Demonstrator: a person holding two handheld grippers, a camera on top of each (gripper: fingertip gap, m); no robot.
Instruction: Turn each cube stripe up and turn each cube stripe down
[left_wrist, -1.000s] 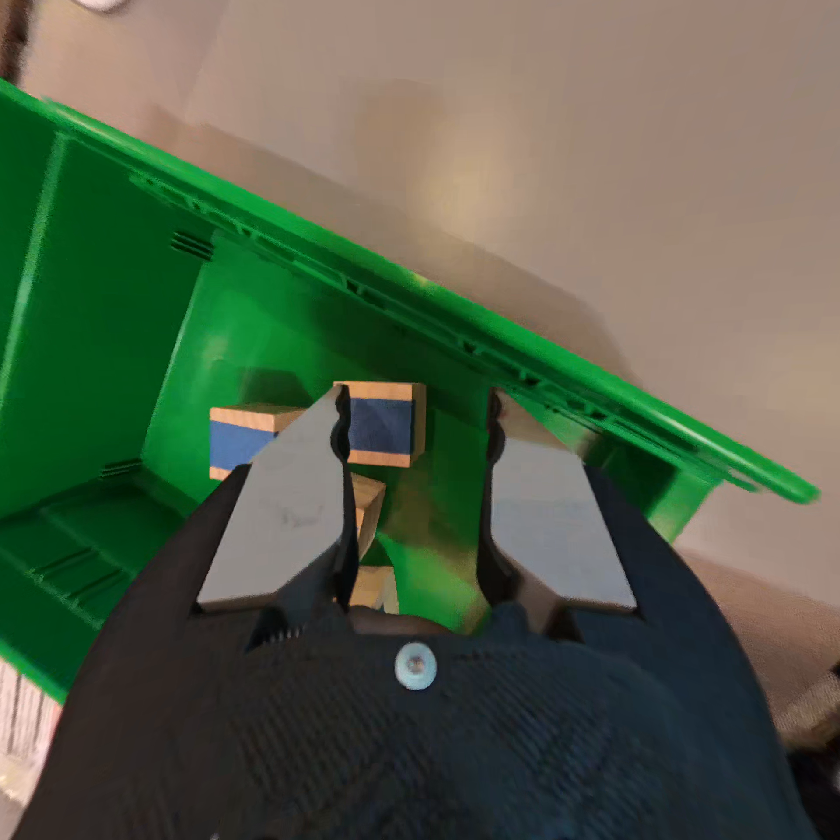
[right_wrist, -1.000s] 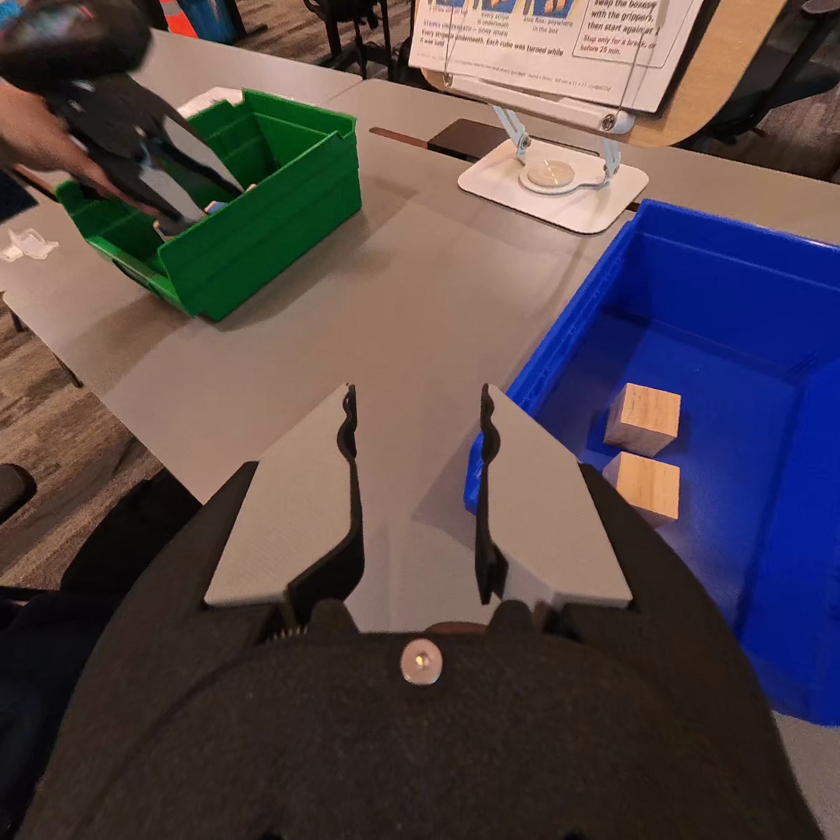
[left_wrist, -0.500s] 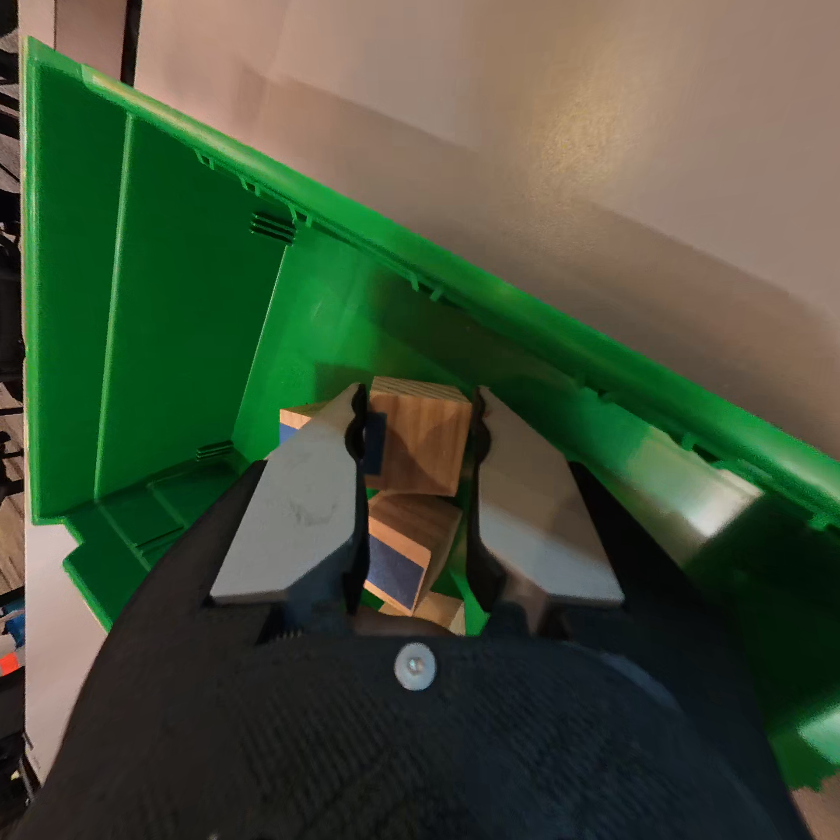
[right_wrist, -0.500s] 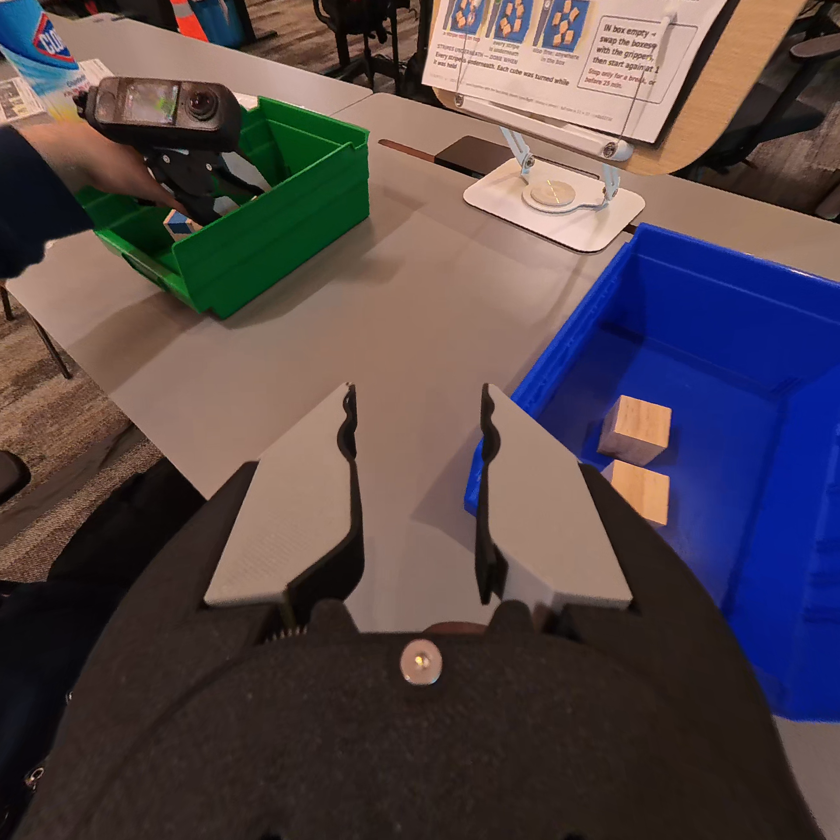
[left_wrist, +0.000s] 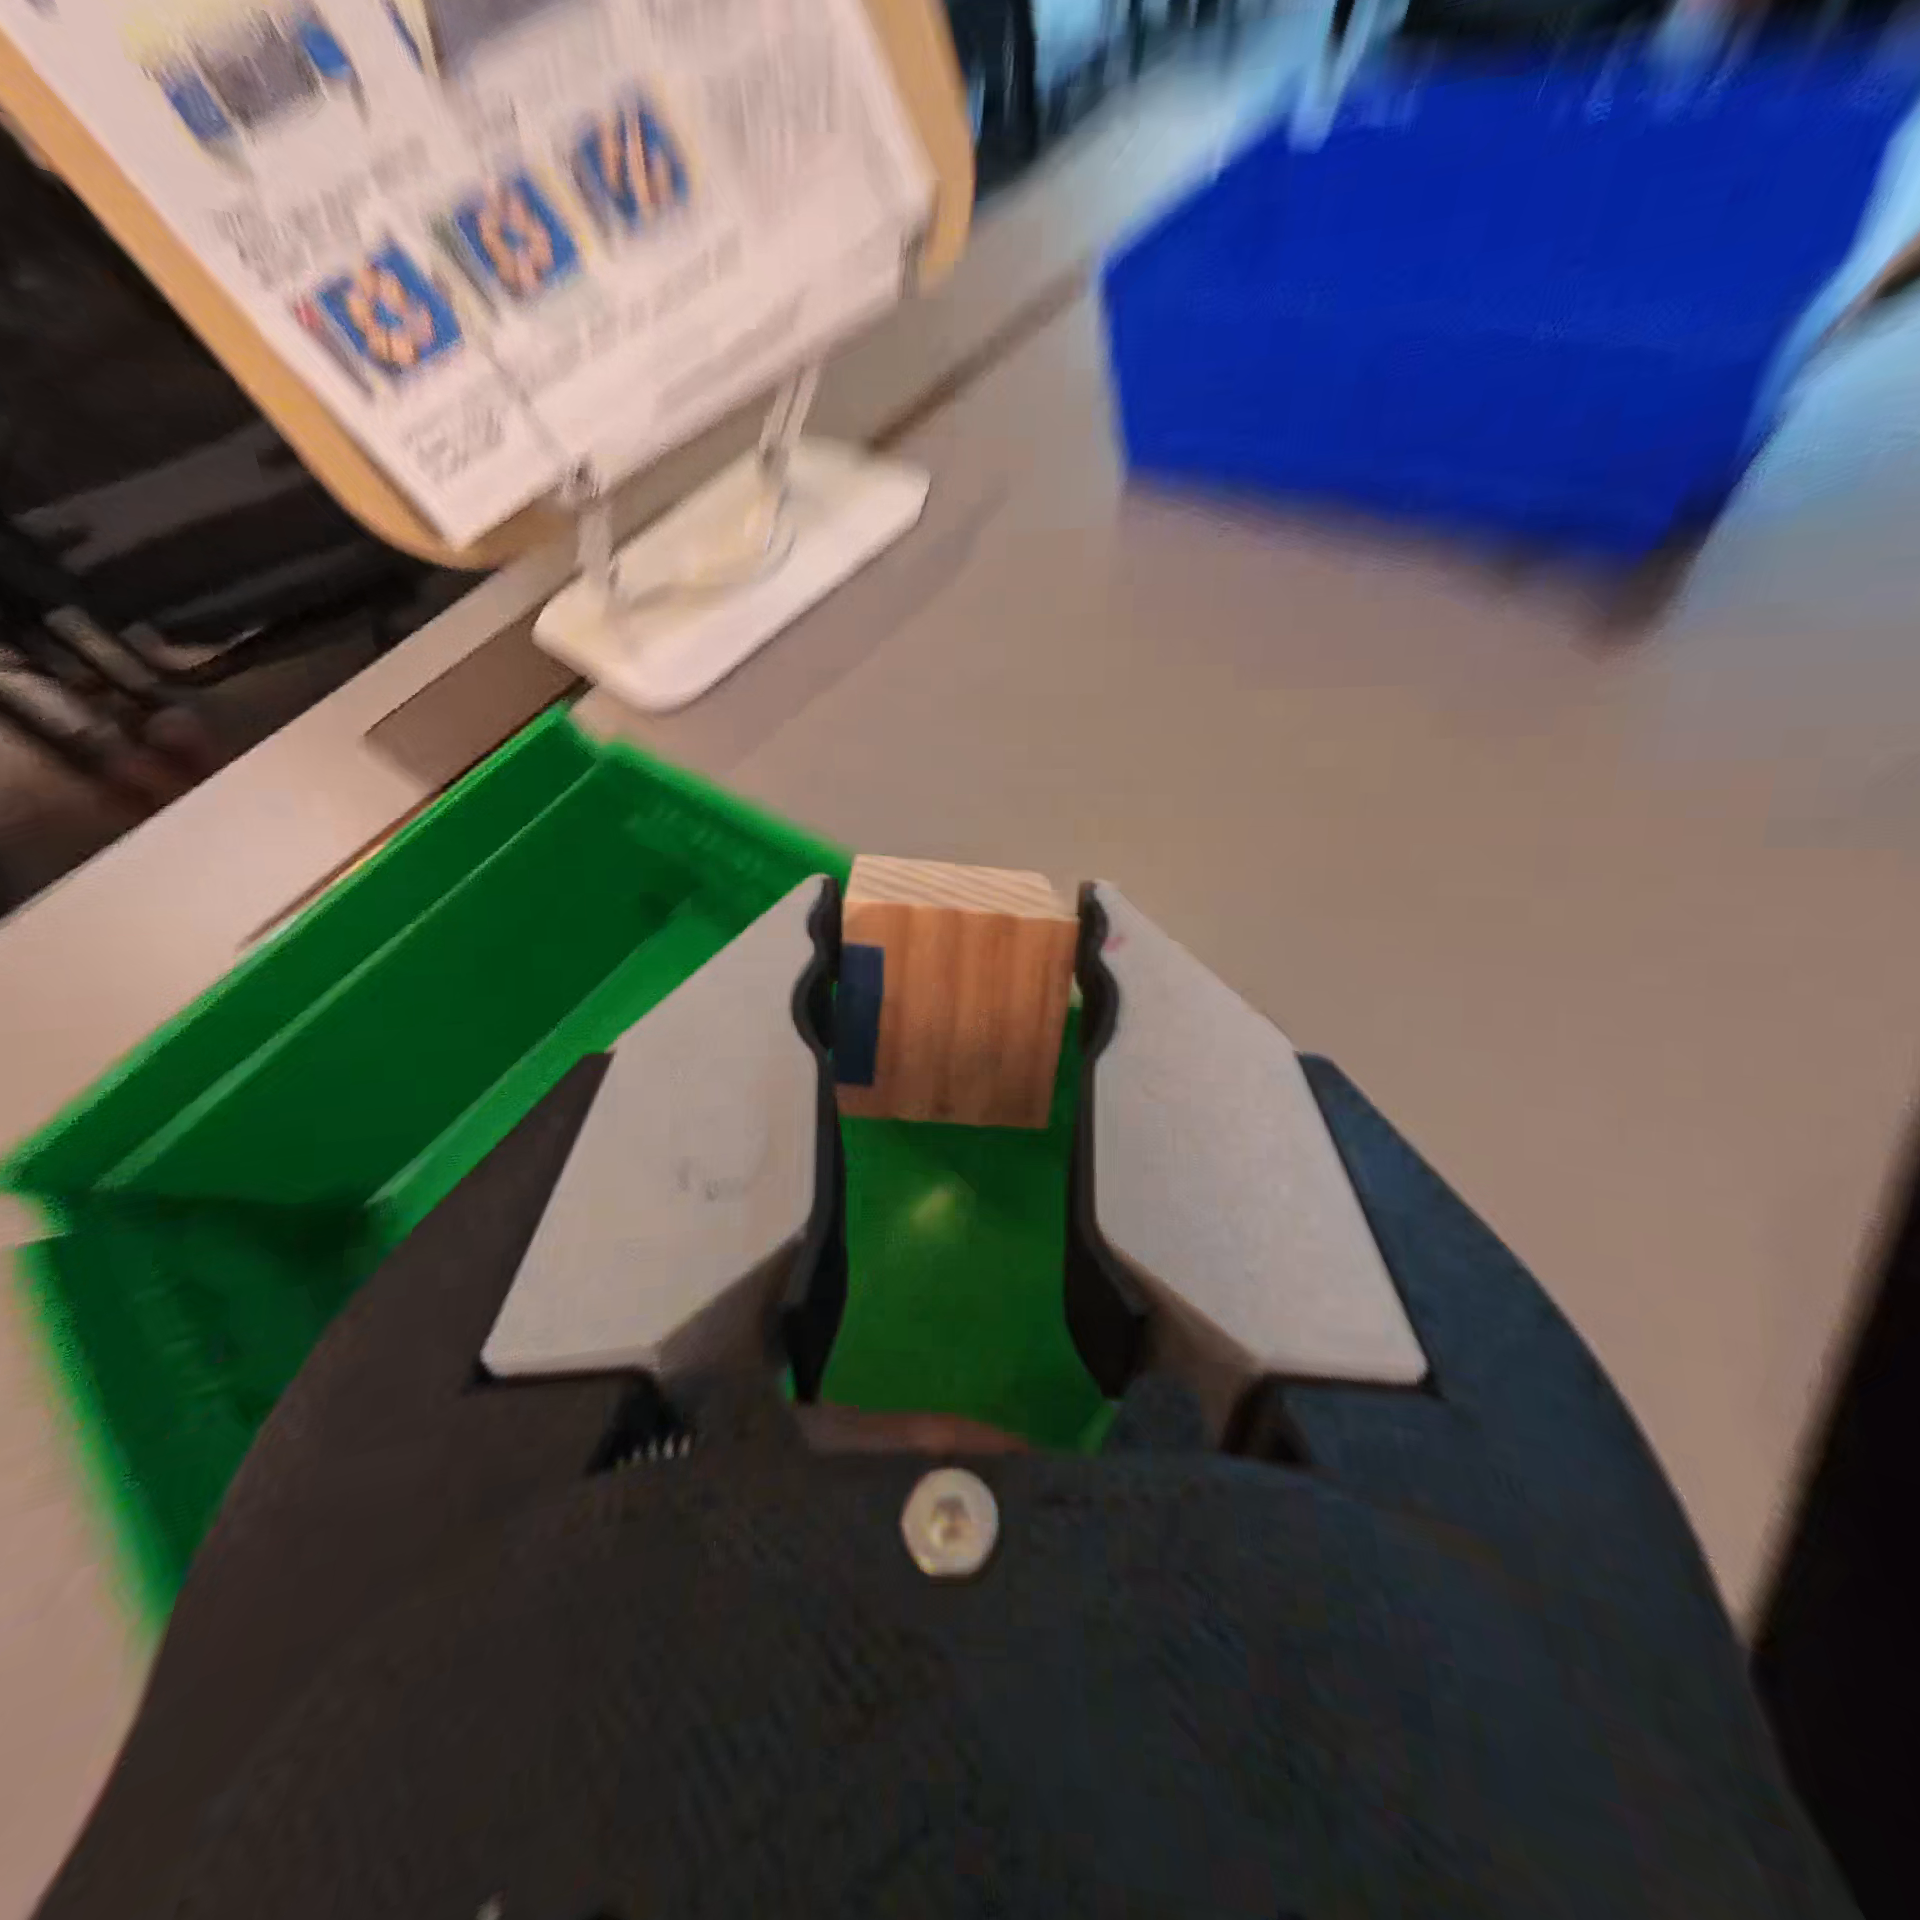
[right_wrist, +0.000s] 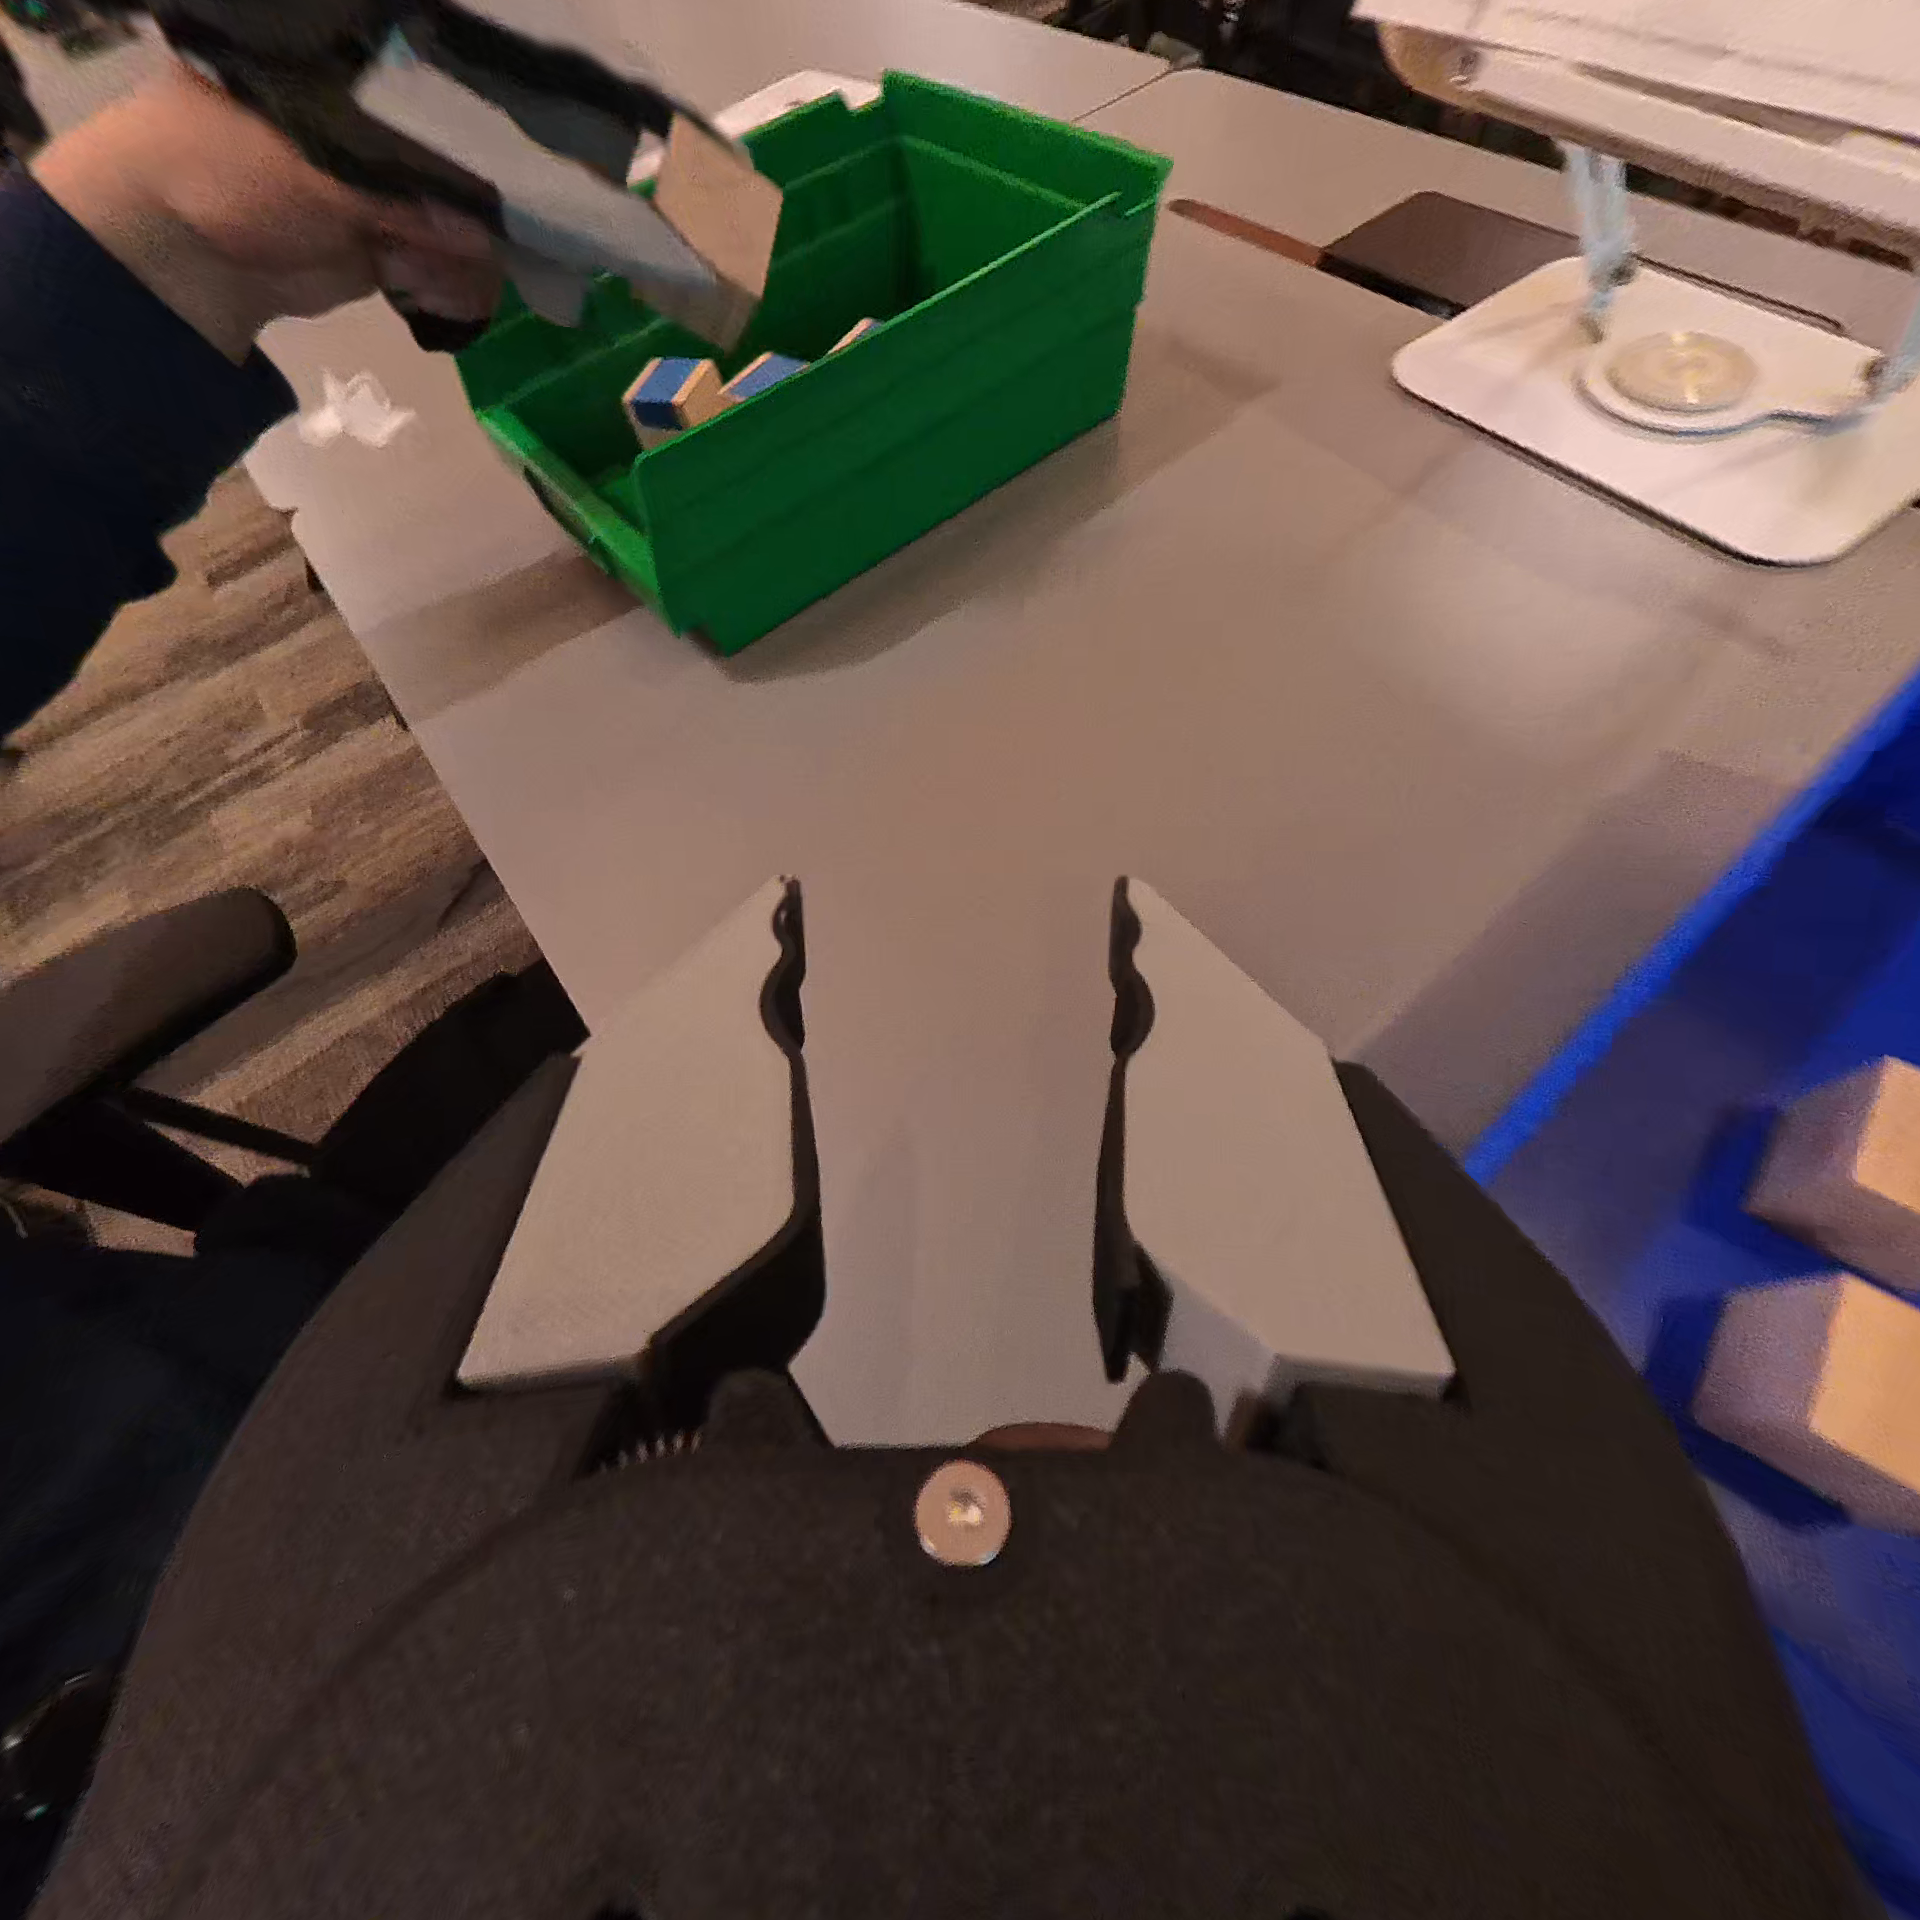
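Note:
My left gripper is shut on a wooden cube whose blue stripe faces the left finger. It holds the cube above the green bin. In the right wrist view the left gripper shows blurred above the green bin, where several blue-striped cubes lie. My right gripper is open and empty over the grey table, left of the blue bin. Two plain-faced wooden cubes lie in the blue bin.
A white stand with an instruction sheet stands at the back of the table. The blue bin is blurred at the far right in the left wrist view. A crumpled scrap lies left of the green bin. The table edge runs along the left.
My left gripper closed on a cube inside the green bin and lifted it out, swinging up toward the blue bin. My right gripper shifted slightly left and stayed open.

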